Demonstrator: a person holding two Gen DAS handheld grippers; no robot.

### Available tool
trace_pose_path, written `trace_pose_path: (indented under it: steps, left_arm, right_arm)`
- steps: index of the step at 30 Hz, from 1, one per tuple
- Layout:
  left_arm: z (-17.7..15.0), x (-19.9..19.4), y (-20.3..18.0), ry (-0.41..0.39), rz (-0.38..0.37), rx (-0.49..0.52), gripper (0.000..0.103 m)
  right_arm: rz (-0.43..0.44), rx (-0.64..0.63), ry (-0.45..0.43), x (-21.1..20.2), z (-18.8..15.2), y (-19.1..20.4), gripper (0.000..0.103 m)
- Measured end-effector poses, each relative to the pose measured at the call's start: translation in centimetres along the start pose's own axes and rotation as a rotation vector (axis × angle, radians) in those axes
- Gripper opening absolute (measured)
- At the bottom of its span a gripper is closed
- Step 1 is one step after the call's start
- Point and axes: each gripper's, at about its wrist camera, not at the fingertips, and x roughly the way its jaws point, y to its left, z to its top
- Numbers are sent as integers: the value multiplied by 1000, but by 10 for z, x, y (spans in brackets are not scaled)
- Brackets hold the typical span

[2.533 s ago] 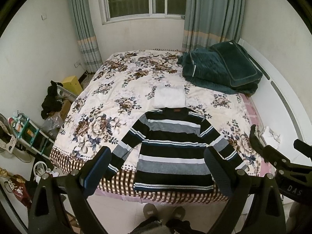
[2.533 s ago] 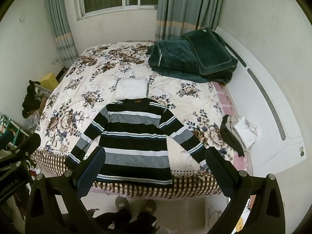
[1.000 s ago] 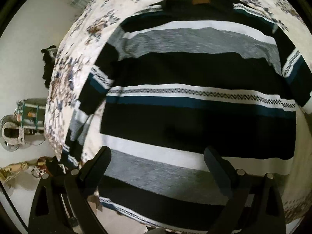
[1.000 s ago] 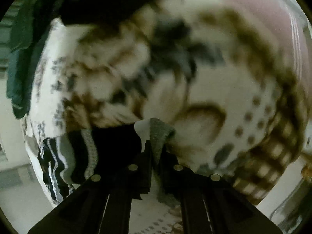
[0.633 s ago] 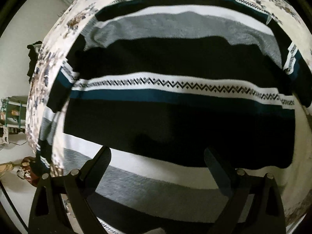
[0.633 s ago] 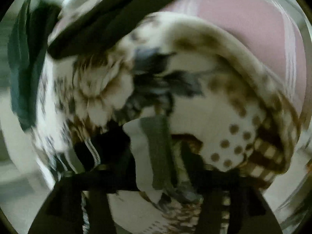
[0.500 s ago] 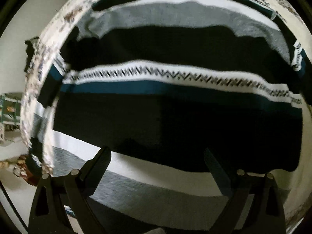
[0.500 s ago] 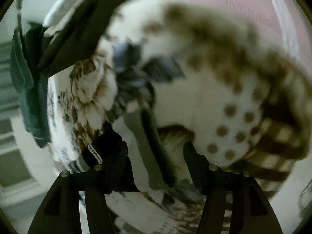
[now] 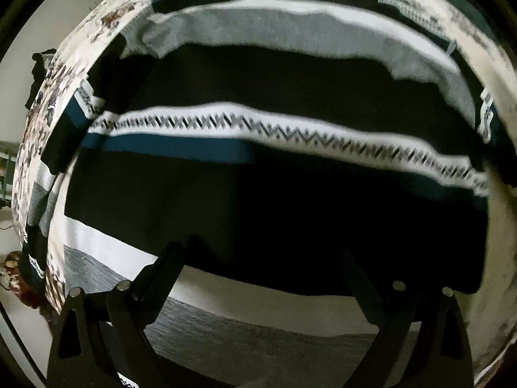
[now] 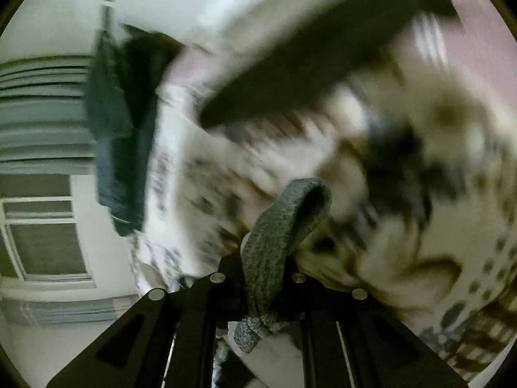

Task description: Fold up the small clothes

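The striped sweater (image 9: 268, 148) lies spread flat on the floral bedspread (image 9: 48, 103) and fills nearly the whole left wrist view, collar at the top centre of the frame and hem toward the bottom. The left gripper (image 9: 265, 265) hangs over the lower body of the garment with its jaws wide apart, holding nothing. In the right wrist view the right gripper (image 10: 258, 278) is clamped on a grey cuff (image 10: 284, 226), which loops up out of the jaws in the centre of the frame; the rest there is badly blurred, though a dark green quilt (image 10: 119, 148) shows at the left. The knit looks soft, limp and light, so it will likely sag and stretch from any single pinch and drag along the bedspread rather than slide cleanly. Good holds are probably the doubled edges: cuff, shoulder seam and hem corner, where the fabric is thicker and less apt to slip out.
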Motion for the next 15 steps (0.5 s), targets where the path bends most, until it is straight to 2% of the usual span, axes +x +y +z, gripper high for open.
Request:
trace_pose_path:
  steps: [4, 8, 10, 12, 15]
  left_arm:
    - [9, -13, 10, -33, -53, -44, 97]
    - [7, -17, 37, -39, -88, -89, 97]
    - [11, -19, 51, -43, -93, -112, 97]
    - [13, -22, 70, -55, -90, -127, 97]
    - [12, -28, 101, -80, -77, -145, 97]
  right_arm:
    - [5, -90, 6, -5, 11, 53, 9]
    - [-35, -134, 53, 3, -7, 84, 9]
    - [-59, -172, 65, 6, -23, 103, 9]
    - [-78, -233, 76, 22, -52, 137, 9]
    - [-121, -373, 113, 62, -114, 200, 9]
